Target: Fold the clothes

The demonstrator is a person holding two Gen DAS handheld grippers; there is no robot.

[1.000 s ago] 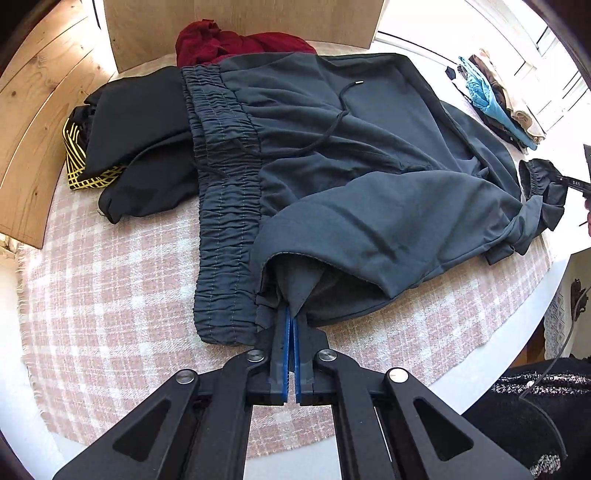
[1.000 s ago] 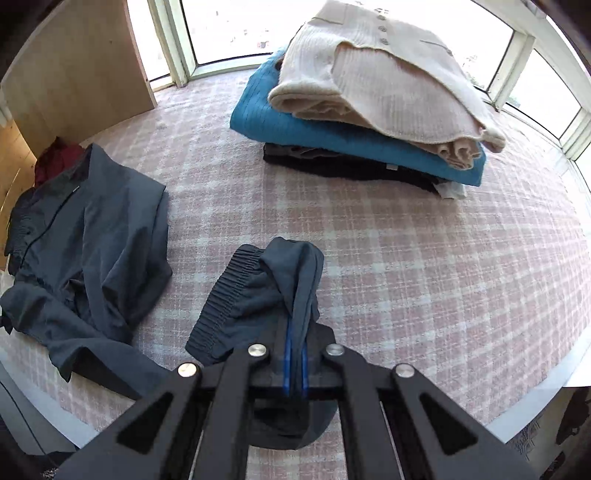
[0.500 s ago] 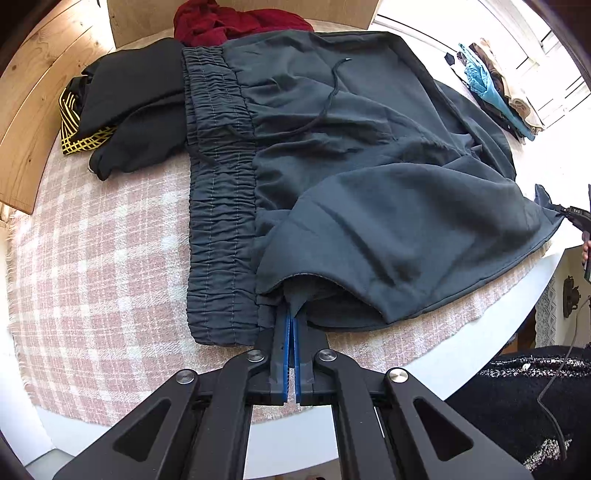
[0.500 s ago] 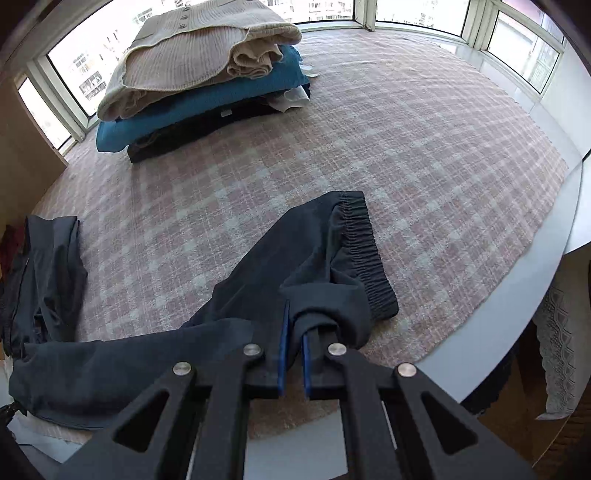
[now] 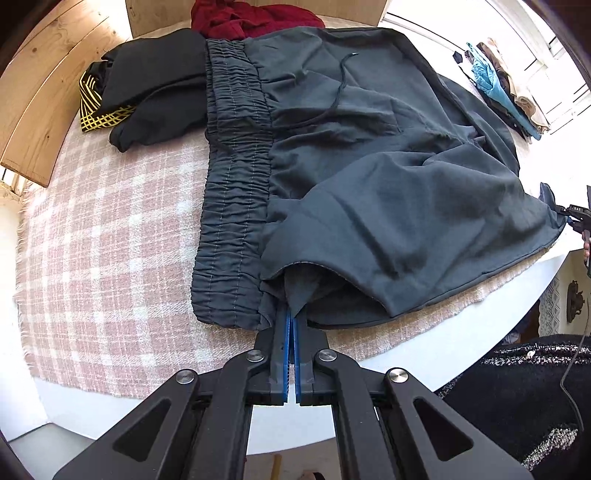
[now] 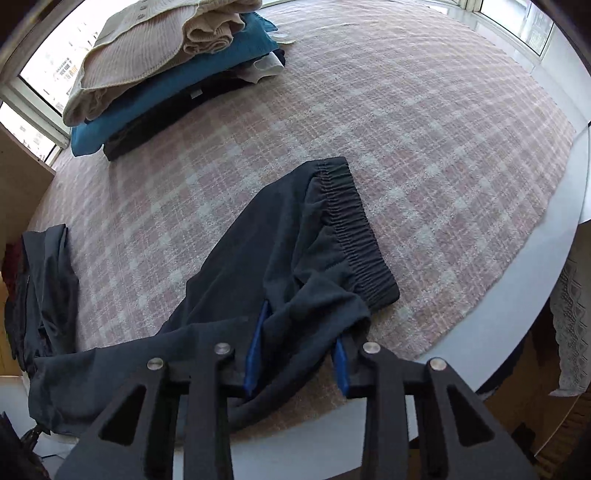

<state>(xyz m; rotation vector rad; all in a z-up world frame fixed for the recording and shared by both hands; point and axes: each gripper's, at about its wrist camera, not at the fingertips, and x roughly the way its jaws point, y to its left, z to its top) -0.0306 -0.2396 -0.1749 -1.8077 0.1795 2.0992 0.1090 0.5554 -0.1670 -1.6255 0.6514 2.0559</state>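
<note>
Two grippers, one pair of dark grey trousers (image 5: 388, 177) — that is where I stand. My left gripper (image 5: 290, 325) has its blue pads pressed together on the fabric just below the elastic waistband (image 5: 236, 192), near the table's front edge. My right gripper (image 6: 299, 343) has its fingers apart, the trouser leg draped loosely between and over them, with the elastic cuff (image 6: 354, 229) lying flat on the pink checked cloth (image 6: 424, 110) just ahead.

By my reckoning the garment is only laid out lengthwise along the near edge, not folded yet: the hip area is rumpled, the drawstring (image 5: 332, 99) wanders across it, and no layer has been brought over another. A finished stack (image 6: 166, 62) — cream knit on blue on black — sits at the far side. Beyond the waistband wait a black garment (image 5: 159, 85) and a red one (image 5: 251, 18), unfolded, so plenty is left.
</note>
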